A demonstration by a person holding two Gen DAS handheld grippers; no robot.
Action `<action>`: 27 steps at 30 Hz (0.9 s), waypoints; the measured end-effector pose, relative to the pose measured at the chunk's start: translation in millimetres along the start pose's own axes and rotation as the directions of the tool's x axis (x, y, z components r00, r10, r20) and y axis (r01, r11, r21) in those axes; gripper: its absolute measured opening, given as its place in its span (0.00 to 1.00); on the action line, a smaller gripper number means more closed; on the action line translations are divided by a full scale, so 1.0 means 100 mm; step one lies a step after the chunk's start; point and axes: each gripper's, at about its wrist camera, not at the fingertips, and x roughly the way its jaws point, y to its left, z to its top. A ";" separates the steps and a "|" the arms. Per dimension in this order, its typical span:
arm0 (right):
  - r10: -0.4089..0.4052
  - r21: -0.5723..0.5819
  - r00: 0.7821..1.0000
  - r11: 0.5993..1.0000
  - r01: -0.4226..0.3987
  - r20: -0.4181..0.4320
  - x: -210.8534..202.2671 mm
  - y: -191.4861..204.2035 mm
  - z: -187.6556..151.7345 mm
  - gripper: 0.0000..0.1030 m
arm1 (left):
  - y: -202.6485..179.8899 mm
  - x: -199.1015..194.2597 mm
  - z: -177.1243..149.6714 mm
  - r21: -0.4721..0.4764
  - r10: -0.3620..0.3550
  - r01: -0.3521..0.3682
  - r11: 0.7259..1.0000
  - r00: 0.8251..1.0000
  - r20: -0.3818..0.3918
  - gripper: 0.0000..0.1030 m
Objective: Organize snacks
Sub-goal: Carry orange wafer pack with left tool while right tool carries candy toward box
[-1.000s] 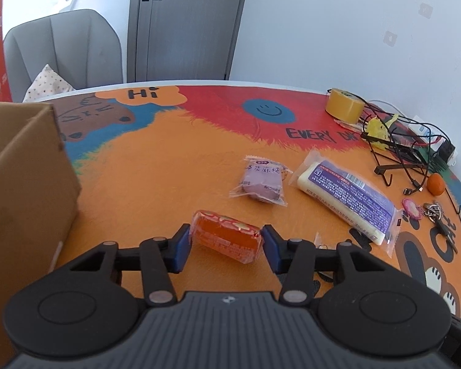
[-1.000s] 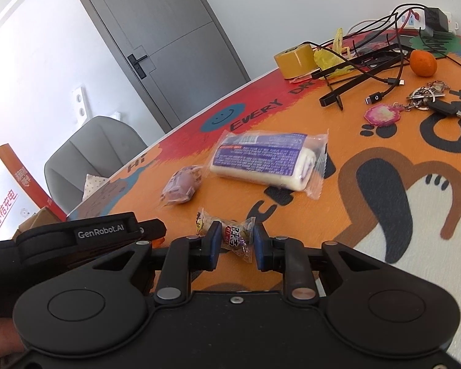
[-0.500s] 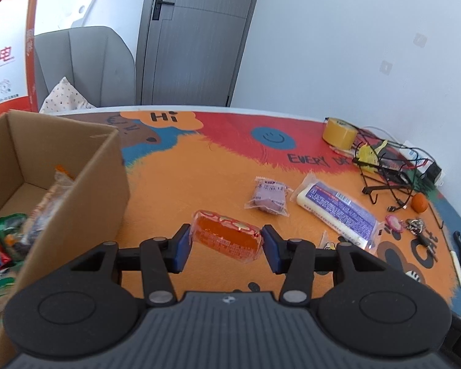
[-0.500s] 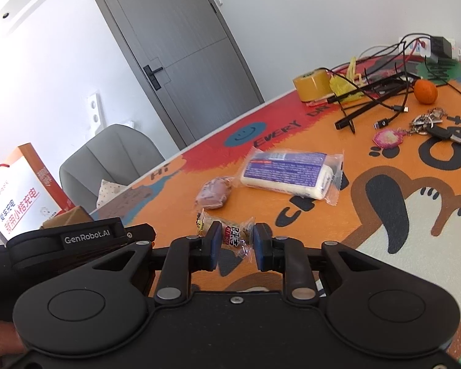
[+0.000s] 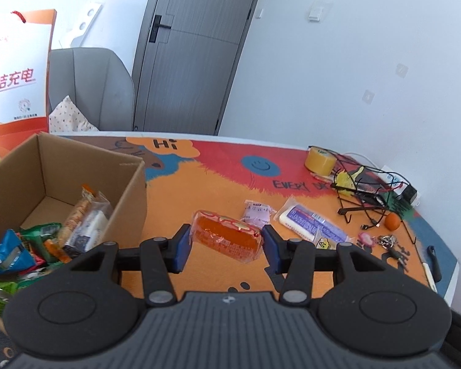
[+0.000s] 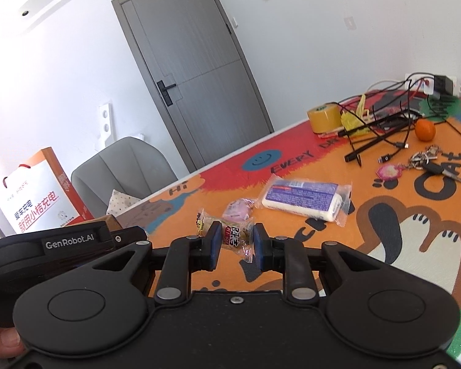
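My left gripper [image 5: 226, 241] is shut on an orange snack pack [image 5: 226, 236] and holds it above the table, just right of an open cardboard box [image 5: 76, 166] that holds several snacks. My right gripper [image 6: 234, 244] is shut on a small clear-wrapped candy [image 6: 230, 233], lifted off the table. A pink-purple snack [image 5: 258, 213] [image 6: 238, 209] and a long white-and-blue packet [image 5: 312, 223] [image 6: 304, 198] lie on the orange mat. The left gripper's body [image 6: 61, 246] shows at the left of the right wrist view.
A yellow tape roll [image 5: 319, 161], tangled cables [image 5: 365, 193], a small orange [image 5: 392, 220], keys [image 5: 390, 241] and a pen [image 5: 433, 256] lie at the table's right. An orange-white paper bag [image 5: 15, 73] and a grey chair [image 5: 92, 86] stand behind the box.
Both grippers have risen with their snacks. The left gripper moved up and toward the box, so the box's inside now shows.
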 end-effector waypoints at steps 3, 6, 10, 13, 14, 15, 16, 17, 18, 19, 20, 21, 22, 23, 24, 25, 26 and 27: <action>0.003 -0.010 1.000 1.000 -0.003 0.016 -0.07 0.06 0.03 0.23 | 0.04 -0.13 0.02 -0.007 -0.002 0.003 1.000 1.000 0.021 0.47; 0.011 -0.022 0.999 1.000 -0.010 0.032 -0.14 0.12 0.05 0.23 | 0.09 -0.25 0.03 -0.014 -0.002 0.003 1.000 0.999 0.042 0.47; 0.027 -0.037 0.999 0.999 -0.025 0.044 -0.18 0.22 0.07 0.23 | 0.16 -0.39 0.05 -0.018 0.002 -0.001 1.000 0.998 0.066 0.47; 0.045 -0.040 0.998 0.998 -0.044 0.043 -0.19 0.28 0.07 0.23 | 0.24 -0.45 0.07 -0.029 0.009 -0.007 1.000 0.997 0.074 0.47; 0.048 -0.046 0.998 0.998 -0.046 0.045 -0.19 0.31 0.08 0.23 | 0.27 -0.47 0.07 -0.033 0.011 -0.009 0.999 0.997 0.077 0.47; 0.052 -0.051 0.998 0.997 -0.050 0.045 -0.19 0.34 0.08 0.23 | 0.30 -0.50 0.08 -0.036 0.013 -0.010 0.999 0.997 0.082 0.47; 0.057 -0.053 0.997 0.997 -0.055 0.044 -0.18 0.37 0.08 0.23 | 0.32 -0.52 0.09 -0.039 0.015 -0.011 0.999 0.996 0.087 0.47; 0.063 -0.054 0.997 0.997 -0.060 0.043 -0.17 0.39 0.09 0.23 | 0.35 -0.55 0.10 -0.042 0.017 -0.013 0.999 0.996 0.092 0.47; 0.067 -0.059 0.997 0.996 -0.064 0.044 -0.17 0.42 0.09 0.23 | 0.38 -0.57 0.12 -0.047 0.019 -0.015 0.999 0.995 0.097 0.47; 0.071 -0.064 0.996 0.996 -0.068 0.044 -0.16 0.45 0.10 0.23 | 0.41 -0.59 0.13 -0.052 0.022 -0.017 0.998 0.994 0.103 0.47; 0.076 -0.068 0.996 0.995 -0.073 0.044 -0.15 0.48 0.10 0.23 | 0.45 -0.61 0.15 -0.058 0.026 -0.020 0.998 0.994 0.108 0.47; 0.082 -0.072 0.996 0.994 -0.079 0.043 -0.14 0.51 0.11 0.23 | 0.49 -0.62 0.16 -0.064 0.031 -0.024 0.998 0.993 0.113 0.47; 0.087 -0.077 0.995 0.994 -0.083 0.042 -0.13 0.54 0.11 0.23 | 0.52 -0.64 0.17 -0.069 0.037 -0.029 0.997 0.992 0.117 0.47; 0.091 -0.081 0.995 0.993 -0.087 0.041 -0.11 0.58 0.11 0.23 | 0.56 -0.65 0.18 -0.073 0.043 -0.035 0.997 0.992 0.120 0.47; 0.095 -0.085 0.995 0.992 -0.092 0.038 -0.10 0.61 0.11 0.23 | 0.59 -0.66 0.18 -0.078 0.049 -0.040 0.996 0.991 0.122 0.47; 0.100 -0.088 0.994 0.991 -0.096 0.035 -0.08 0.64 0.11 0.23 | 0.64 -0.68 0.19 -0.083 0.055 -0.045 0.996 0.991 0.124 0.47; 0.103 -0.093 0.994 0.991 -0.099 0.031 -0.06 0.68 0.10 0.23 | 0.68 -0.69 0.19 -0.089 0.061 -0.050 0.995 0.990 0.124 0.47; 0.108 -0.095 0.994 0.990 -0.106 0.025 -0.03 0.71 0.10 0.23 | 0.72 -0.70 0.19 -0.094 0.066 -0.055 0.994 0.990 0.124 0.47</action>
